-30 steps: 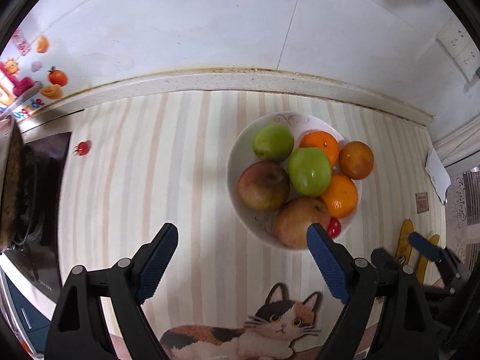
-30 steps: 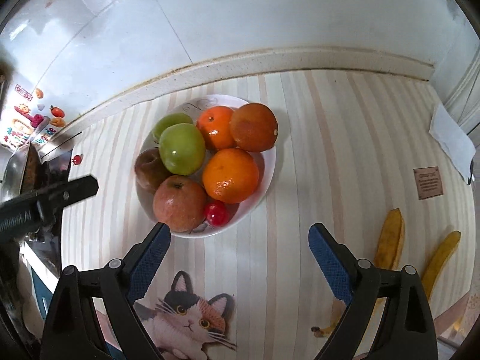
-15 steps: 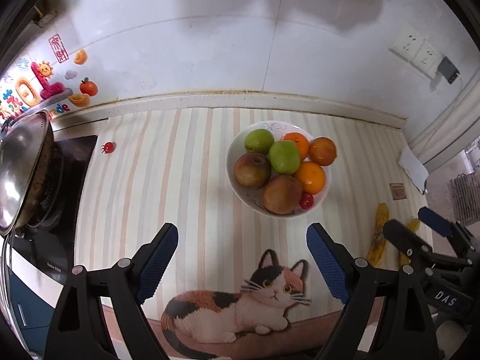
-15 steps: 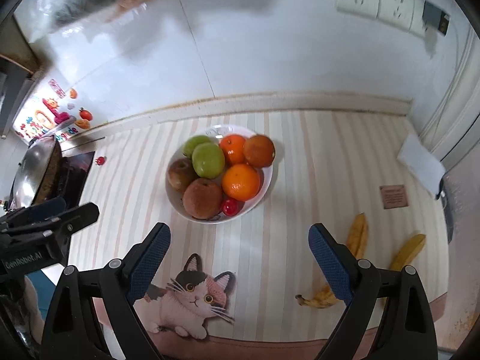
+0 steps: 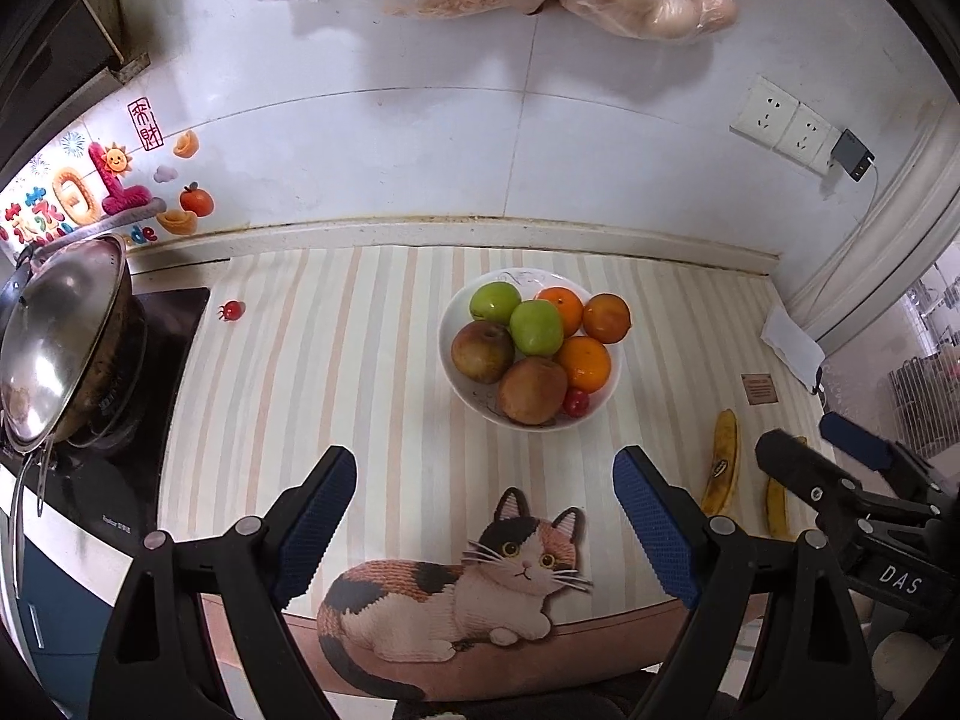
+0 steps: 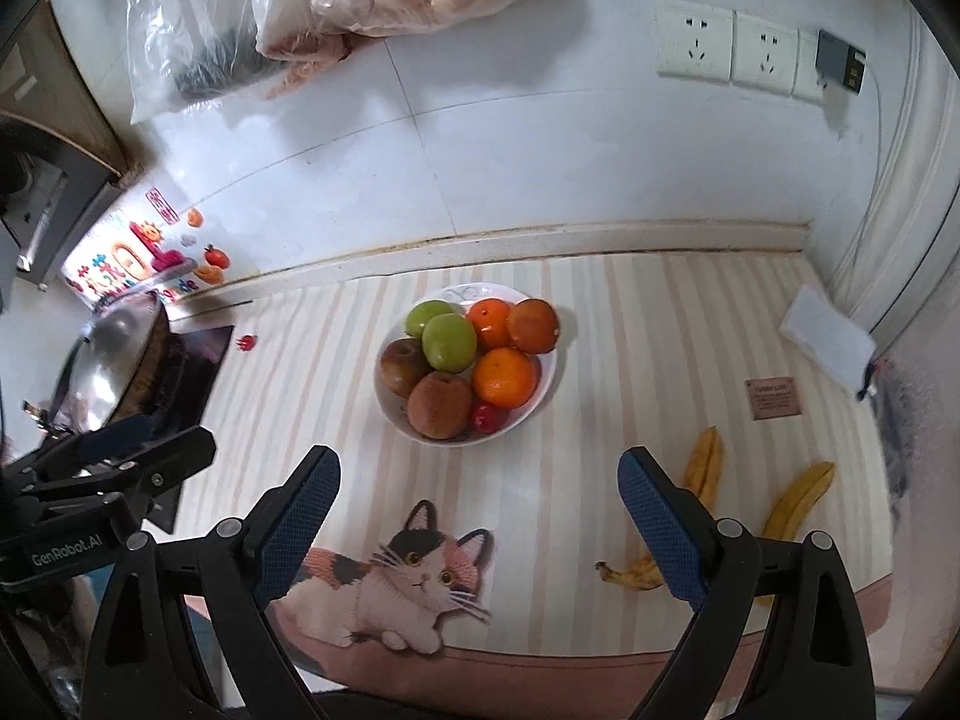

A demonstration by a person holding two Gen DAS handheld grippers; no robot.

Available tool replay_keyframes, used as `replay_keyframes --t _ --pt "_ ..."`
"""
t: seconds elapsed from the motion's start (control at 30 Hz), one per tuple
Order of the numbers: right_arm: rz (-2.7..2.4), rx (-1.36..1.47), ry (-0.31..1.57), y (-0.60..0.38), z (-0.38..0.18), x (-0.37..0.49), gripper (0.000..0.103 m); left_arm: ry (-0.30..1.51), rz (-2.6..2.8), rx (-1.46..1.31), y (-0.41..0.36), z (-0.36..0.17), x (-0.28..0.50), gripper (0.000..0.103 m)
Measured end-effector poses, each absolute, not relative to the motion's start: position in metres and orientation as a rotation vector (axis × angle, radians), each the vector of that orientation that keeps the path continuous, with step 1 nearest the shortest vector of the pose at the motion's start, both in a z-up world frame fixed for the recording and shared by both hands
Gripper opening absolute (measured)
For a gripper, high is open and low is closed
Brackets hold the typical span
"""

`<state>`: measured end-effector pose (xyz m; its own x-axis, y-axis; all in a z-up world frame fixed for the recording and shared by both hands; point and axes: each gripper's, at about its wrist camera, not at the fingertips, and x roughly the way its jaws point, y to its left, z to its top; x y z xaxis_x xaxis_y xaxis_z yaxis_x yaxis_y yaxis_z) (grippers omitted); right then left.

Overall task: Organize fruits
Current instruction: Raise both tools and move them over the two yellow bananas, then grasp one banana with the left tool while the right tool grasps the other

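Striped counter mat carries a white bowl of apples and oranges at my 12 o'clock. Two bananas lie loose at 2 o'clock, beside the right gripper. I hold both grippers, left gripper included, spread wide and empty. I judge bananas soft and bruisable: grasp mid-length, across the curve, lightly.

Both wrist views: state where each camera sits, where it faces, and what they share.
Left wrist: on the left tool, facing the white fruit bowl; its blue pads and the right tool show.
Right wrist: on the right tool, facing the same bowl; the left tool shows.
Shared: bowl, two yellow bananas, cat-print mat.
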<state>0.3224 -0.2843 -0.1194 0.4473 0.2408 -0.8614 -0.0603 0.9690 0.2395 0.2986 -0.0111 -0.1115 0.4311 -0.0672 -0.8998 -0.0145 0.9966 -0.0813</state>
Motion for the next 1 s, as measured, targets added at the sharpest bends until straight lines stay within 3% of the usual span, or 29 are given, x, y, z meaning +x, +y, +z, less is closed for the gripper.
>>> replay_keyframes --t 0.17,0.2,0.27,0.37,0.8,0.87,1.0 --pt "0.172 0.288 1.139 -0.322 -0.145 0.324 0.093 1.160 -0.054 -0.062 -0.040 -0.126 0.314 0.088" --pt "0.161 0.306 1.145 -0.332 -0.151 0.324 0.089 1.173 -0.069 -0.057 -0.049 -0.130 0.318 0.088" --pt "0.120 0.359 1.172 -0.361 -0.166 0.321 0.068 1.206 -0.111 -0.033 -0.074 -0.143 0.328 0.088" --pt "0.034 0.416 1.177 -0.410 -0.186 0.310 0.058 1.270 -0.183 0.003 -0.120 -0.169 0.341 0.088" --pt "-0.263 0.558 1.269 -0.573 -0.276 0.266 0.056 1.629 -0.402 0.236 -0.312 -0.331 0.374 0.088" --pt "-0.261 0.572 1.282 -0.580 -0.288 0.265 0.056 1.647 -0.409 0.267 -0.324 -0.346 0.374 0.082" --pt "-0.237 0.579 1.318 -0.582 -0.307 0.268 0.056 1.666 -0.418 0.299 -0.336 -0.361 0.368 0.050"
